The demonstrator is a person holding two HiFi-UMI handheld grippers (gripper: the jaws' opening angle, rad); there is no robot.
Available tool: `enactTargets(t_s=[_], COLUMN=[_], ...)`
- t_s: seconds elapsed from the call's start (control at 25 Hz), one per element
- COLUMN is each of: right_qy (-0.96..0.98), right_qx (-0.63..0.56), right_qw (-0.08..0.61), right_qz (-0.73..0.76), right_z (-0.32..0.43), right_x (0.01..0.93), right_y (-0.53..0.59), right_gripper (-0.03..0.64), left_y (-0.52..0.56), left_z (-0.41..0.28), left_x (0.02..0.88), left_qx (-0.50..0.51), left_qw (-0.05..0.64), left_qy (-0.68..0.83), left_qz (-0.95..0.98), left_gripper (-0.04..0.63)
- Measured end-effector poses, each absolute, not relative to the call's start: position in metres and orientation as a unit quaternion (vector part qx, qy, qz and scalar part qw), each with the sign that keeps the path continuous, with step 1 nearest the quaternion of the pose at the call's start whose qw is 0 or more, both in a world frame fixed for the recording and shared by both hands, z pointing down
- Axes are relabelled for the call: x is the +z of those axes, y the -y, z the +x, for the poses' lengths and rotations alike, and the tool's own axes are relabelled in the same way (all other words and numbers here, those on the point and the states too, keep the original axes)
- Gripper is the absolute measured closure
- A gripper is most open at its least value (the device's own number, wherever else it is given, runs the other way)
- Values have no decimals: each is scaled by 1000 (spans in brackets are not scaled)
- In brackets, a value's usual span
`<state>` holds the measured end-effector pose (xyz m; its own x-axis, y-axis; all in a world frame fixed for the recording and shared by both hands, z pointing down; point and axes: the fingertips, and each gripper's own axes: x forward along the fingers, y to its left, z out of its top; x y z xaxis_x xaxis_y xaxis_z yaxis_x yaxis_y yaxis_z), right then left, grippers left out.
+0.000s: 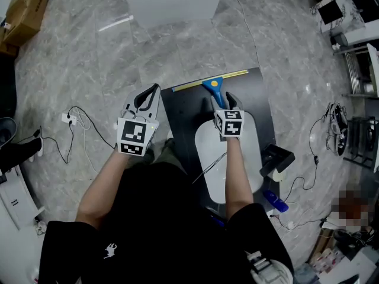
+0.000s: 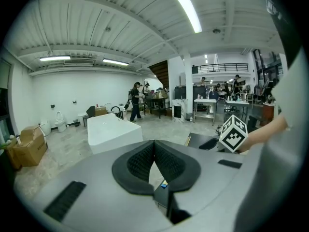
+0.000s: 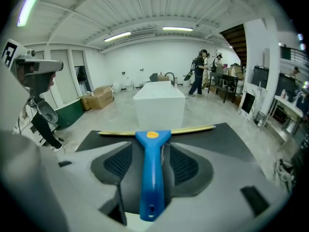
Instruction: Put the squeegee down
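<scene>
Squeegee (image 1: 217, 89) lies at black table's (image 1: 183, 120) far edge, blade along it. R gripper (image 1: 221, 103) jaws wide apart, handle btwn, pads clear. L gripper (image 1: 148, 94) clenched, empty, off table's left edge.

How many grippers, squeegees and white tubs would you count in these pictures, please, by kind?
grippers: 2, the left gripper and the right gripper
squeegee: 1
white tub: 1
Total: 4
</scene>
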<state>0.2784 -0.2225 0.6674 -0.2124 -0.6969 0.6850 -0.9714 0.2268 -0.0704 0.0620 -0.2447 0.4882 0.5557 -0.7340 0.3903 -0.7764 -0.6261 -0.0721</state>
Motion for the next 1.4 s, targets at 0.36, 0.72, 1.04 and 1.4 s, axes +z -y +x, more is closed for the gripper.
enactTargets(t_s=[0.36,0.72,1.04,1.4], right_qy=[710,657,655,624], right_qx=[249,221,167,141], right_qw=[205,142,129,95], right_qz=[625,707,726,762], right_z=[278,258,208,156], right_x=[610,536,467,420], right_y=[197,143,95,34], right_gripper=[440,615,615,615], left_y=[237,220,198,171], left_z=[61,33,6,-28], left_x=[467,445,418,394], left_qx=[157,122,101,73], left_qw=[44,44,22,5], left_qy=[386,328,268,222], left_qz=[908,936,958,972], left_gripper=[592,592,592,592])
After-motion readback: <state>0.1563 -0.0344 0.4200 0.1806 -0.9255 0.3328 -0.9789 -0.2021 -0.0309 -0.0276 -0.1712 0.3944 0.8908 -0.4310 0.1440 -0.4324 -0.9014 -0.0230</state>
